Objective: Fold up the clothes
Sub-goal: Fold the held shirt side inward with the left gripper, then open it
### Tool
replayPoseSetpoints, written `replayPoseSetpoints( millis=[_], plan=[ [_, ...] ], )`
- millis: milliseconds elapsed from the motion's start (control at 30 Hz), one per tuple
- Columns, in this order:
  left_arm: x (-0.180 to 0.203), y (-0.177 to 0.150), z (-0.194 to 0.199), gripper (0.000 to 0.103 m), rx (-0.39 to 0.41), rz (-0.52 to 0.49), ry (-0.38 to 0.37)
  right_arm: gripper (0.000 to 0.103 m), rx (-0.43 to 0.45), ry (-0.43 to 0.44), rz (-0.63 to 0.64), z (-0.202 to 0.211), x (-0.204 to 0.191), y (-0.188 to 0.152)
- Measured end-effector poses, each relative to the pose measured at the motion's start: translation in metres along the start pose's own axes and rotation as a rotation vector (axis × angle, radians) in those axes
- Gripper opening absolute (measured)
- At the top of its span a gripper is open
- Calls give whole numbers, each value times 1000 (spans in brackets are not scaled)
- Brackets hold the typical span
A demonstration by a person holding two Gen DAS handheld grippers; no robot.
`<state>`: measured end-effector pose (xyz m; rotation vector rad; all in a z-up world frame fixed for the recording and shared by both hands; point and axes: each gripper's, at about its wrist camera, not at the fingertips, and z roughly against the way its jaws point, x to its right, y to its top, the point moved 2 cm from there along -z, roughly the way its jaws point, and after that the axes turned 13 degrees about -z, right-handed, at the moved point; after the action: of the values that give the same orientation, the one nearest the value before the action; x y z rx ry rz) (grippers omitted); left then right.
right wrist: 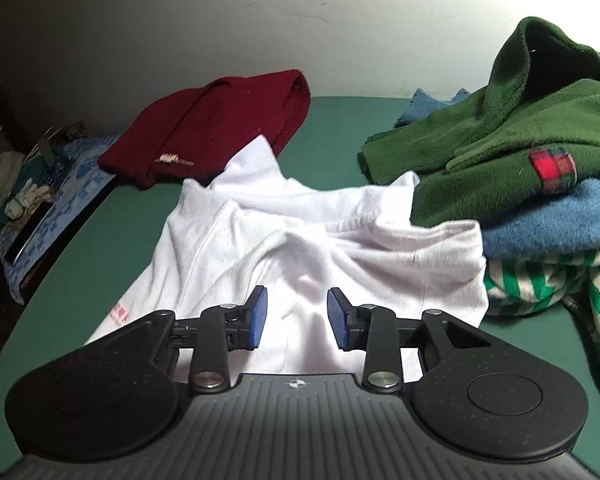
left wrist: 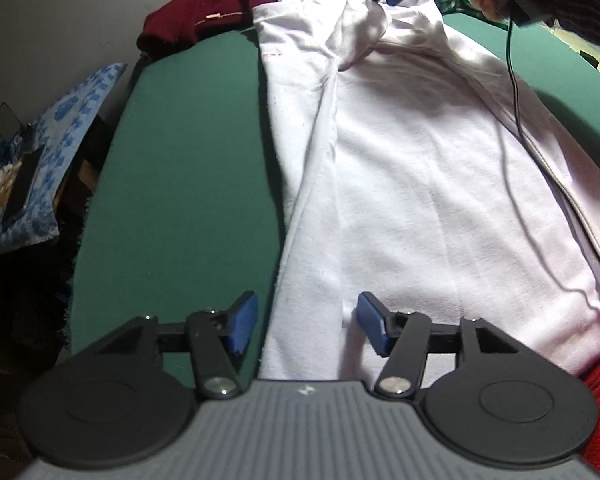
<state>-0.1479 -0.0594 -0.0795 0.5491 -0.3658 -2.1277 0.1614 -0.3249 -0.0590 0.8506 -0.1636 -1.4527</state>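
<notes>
The white shirt (left wrist: 420, 184) lies spread along the green bench (left wrist: 188, 168), one side already folded in. Both claws stand apart and empty, the left claw (left wrist: 307, 326) at the hem, the right claw (right wrist: 296, 316) near the collar. For a square fold, I'd pinch both ends evenly.

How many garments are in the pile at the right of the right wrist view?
3 visible: a green fleece on top, a blue one under it, and a green-striped one at the bottom. A blue scrap behind may be another; more may be hidden.
</notes>
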Motion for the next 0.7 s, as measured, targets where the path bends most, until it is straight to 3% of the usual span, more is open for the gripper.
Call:
replayPoseSetpoints(
  millis=[100, 267, 333, 367, 400, 567, 700],
  plan=[
    [0, -1, 2, 60, -8, -2, -19, 39, -36, 23, 31, -5, -2, -16],
    [-1, -7, 7, 63, -31, -16, -35, 41, 3, 25, 36, -17, -9, -29],
    [-1, -10, 9, 61, -39, -15, -42, 32, 3, 42, 26, -18, -11, -29],
    [-1, -12, 10, 56, -42, -8, -50, 12, -6, 54, 19, -17, -12, -27],
    [-1, -14, 11, 52, -44, 1, -60, 2, -17, 62, 10, -16, -13, -25],
    [0, -19, 18, 9, -36, 47, -87, 2, -22, 66, -18, 6, -22, -3],
    [3, -10, 30, 4, 11, 73, -90, 2, -9, 104, -71, 32, -22, 19]
  ],
)
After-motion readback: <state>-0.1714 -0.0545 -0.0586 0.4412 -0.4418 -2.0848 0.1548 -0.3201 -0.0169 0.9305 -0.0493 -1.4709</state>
